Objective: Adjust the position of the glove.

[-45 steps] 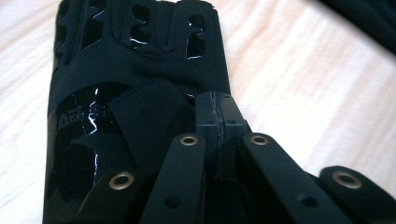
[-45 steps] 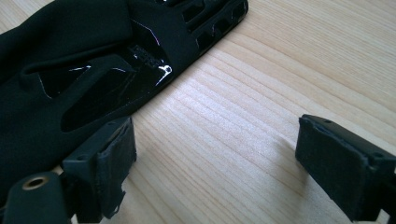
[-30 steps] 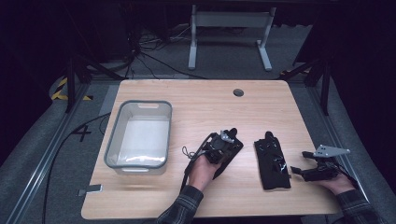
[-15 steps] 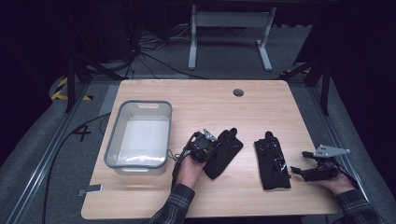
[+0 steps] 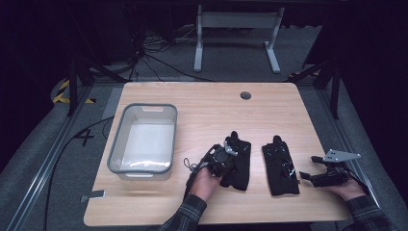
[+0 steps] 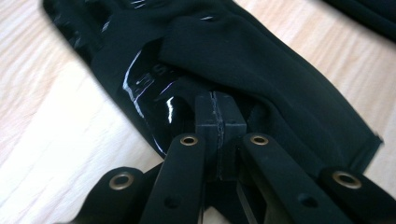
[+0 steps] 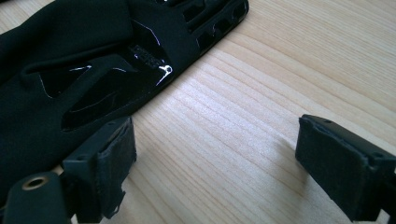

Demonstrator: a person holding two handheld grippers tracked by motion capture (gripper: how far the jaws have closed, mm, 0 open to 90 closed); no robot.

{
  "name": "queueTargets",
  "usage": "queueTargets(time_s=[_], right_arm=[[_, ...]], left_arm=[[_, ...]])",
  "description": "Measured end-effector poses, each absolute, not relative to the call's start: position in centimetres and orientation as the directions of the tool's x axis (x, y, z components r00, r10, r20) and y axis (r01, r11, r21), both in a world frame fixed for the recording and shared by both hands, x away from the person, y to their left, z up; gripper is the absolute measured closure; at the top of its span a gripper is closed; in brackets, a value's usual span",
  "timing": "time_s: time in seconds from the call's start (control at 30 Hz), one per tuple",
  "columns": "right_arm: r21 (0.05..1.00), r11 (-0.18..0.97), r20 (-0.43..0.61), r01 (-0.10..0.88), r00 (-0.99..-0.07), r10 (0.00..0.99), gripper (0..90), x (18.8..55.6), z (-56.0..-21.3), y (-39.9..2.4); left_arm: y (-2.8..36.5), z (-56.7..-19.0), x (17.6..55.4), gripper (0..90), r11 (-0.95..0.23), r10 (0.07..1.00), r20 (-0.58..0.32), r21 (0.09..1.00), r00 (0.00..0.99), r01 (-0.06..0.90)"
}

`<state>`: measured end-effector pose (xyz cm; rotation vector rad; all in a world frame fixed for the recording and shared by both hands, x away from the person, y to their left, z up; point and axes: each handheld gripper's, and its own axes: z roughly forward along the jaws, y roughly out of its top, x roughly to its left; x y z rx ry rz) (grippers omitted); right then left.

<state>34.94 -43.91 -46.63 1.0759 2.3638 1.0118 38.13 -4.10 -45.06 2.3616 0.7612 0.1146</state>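
Left claw back right onto left glove, pinched on fabric; right claw wide open, empty, unmoved.

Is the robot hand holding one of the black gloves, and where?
The left gripper has its fingers shut on the left glove, pinching a fold of fabric. The right gripper is open, holding nothing.
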Motion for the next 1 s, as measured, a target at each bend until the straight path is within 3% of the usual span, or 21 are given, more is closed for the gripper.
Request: queueTargets(time_s=[0.3,0.77,1.0], right_arm=[[0.730,0.456,-0.023,0.508,-0.649,0.760,12.9,34.9,-46.6,-43.9],[0.730,0.458,-0.022,0.508,-0.651,0.758,12.6,35.0,-46.6,-43.9],[0.729,0.458,-0.022,0.508,-0.652,0.758,12.6,35.0,-46.6,-43.9]], left_arm=[[-4.7,-44.9,37.6,89.5,-0.635,0.515,-0.114,0.614,0.850,0.468],[-1.8,-43.8,39.0,71.6,-0.532,0.615,-0.113,0.670,0.780,0.517],[-2.0,-44.5,40.8,67.5,-0.498,0.638,-0.142,0.673,0.757,0.547]])
